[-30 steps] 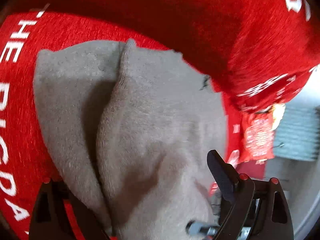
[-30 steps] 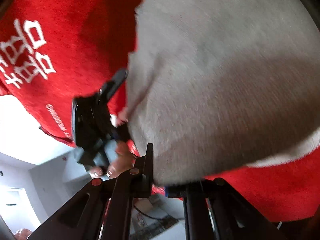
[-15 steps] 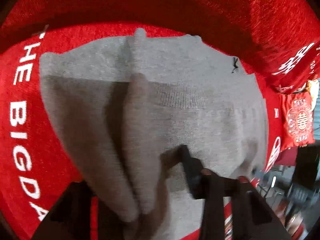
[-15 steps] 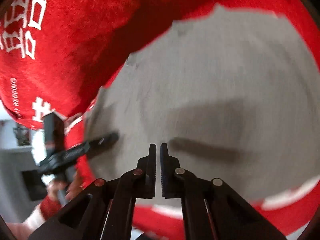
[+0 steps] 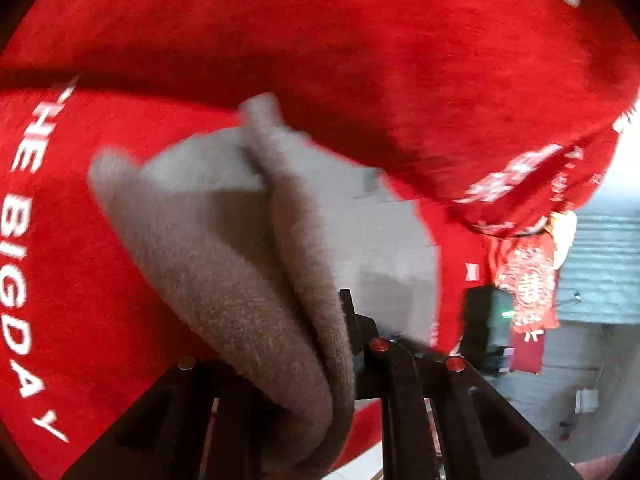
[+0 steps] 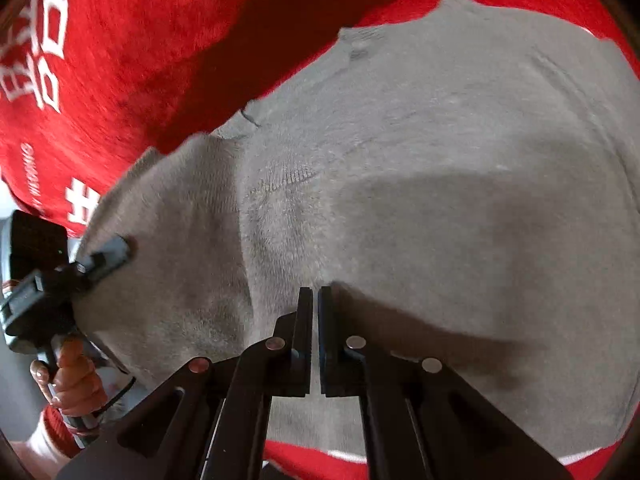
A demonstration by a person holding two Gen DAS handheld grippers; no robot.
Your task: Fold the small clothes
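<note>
A grey knit garment lies on a red cloth with white lettering. My left gripper is closing, and its pads press on a thick fold of the garment's edge that it holds lifted off the cloth. Its left finger is hidden under the fold. In the right wrist view the grey garment fills most of the picture. My right gripper is shut with nothing between its fingers, its tips just over the garment's middle. At the far left, the left gripper pinches the garment's edge, with a hand on its handle.
The red cloth rises in a big rumpled fold behind the garment. Its edge drops off at the right, where a red hanging ornament, a black device with a green light and grey floor show.
The left jaws went from wide open around the garment's edge to pinching a fold, and lifted it. The right gripper shut empty, rolled, and slid over the garment's middle.
</note>
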